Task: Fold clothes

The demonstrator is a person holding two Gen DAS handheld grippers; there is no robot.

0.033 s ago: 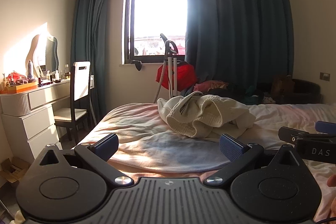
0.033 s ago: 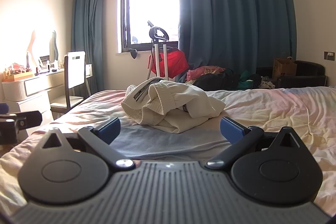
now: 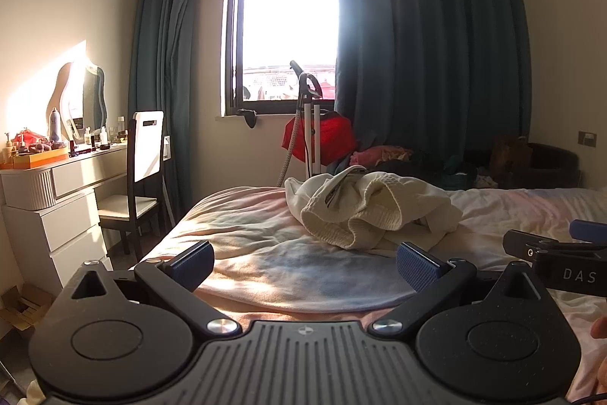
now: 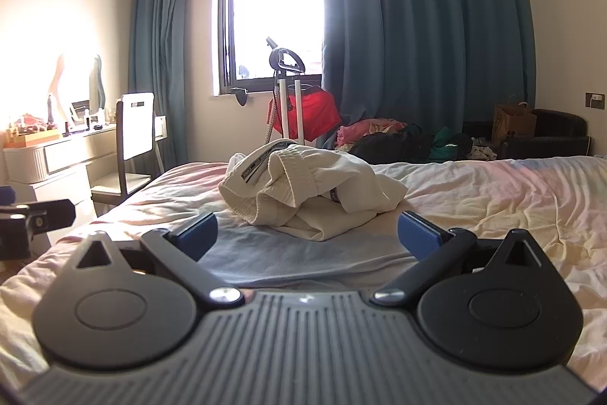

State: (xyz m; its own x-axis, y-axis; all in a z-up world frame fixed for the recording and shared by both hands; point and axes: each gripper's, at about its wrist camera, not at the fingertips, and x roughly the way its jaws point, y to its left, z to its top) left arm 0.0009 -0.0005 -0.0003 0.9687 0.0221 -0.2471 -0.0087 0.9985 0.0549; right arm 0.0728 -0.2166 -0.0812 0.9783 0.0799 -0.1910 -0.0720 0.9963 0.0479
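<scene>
Jaws of the left gripper (image 3: 303,262) are spread wide, nothing held; same for the right gripper (image 4: 307,232), jaws wide and empty. Both are held low over the near part of the bed (image 4: 493,200), side by side, each one seen at the edge of the other's view. The cream garment (image 4: 303,188) is found just beyond the jaws, crumpled in a heap on the sheet, untouched by either gripper; a striped label or waistband is shown on top, garment type cannot be told. No fold is made yet, so the task is judged at its start: the heap is to be grasped, spread flat, then folded. Farther out, a chair (image 3: 142,169) and a window (image 3: 288,25) are seen.
</scene>
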